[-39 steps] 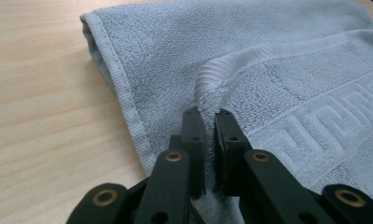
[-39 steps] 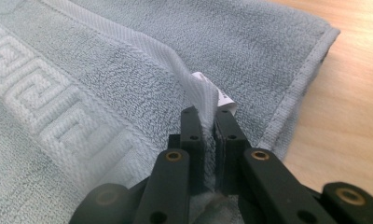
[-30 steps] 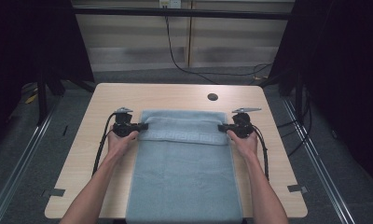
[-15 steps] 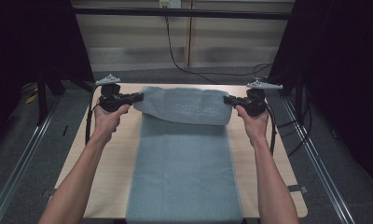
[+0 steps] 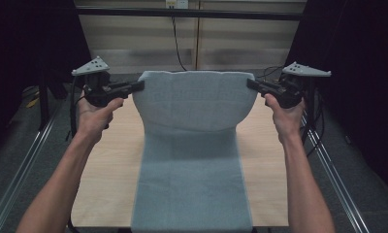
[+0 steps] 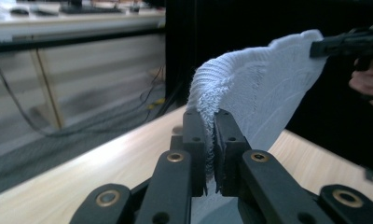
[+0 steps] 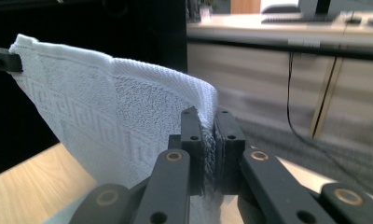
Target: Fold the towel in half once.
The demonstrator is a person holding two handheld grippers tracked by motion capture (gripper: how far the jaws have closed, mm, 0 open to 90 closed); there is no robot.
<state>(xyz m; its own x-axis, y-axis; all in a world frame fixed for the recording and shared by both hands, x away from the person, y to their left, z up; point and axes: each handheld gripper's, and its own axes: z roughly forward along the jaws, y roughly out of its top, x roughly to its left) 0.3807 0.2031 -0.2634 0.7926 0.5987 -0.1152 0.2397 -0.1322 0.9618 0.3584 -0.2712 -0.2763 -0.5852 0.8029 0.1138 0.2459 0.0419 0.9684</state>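
A pale blue-grey towel point(image 5: 192, 145) lies lengthwise down the middle of the wooden table point(image 5: 109, 160). Its far end is lifted high, stretched between both grippers and sagging toward me. My left gripper point(image 5: 139, 86) is shut on the towel's far left corner, and my right gripper point(image 5: 250, 83) is shut on the far right corner. In the left gripper view the towel point(image 6: 264, 93) is pinched between the jaws of my left gripper point(image 6: 209, 122), with the other gripper at the upper right. In the right gripper view the towel point(image 7: 105, 116) runs from my right gripper point(image 7: 208, 122) off to the left.
The towel's near end hangs over the table's front edge point(image 5: 192, 224). Bare wood shows on both sides of the towel. Black cables point(image 5: 177, 43) run along the floor beyond the table, and metal rails point(image 5: 17, 165) flank it.
Both grippers have risen from the tabletop with the towel's far corners and drawn them up and toward me. The far end now hangs in the air.
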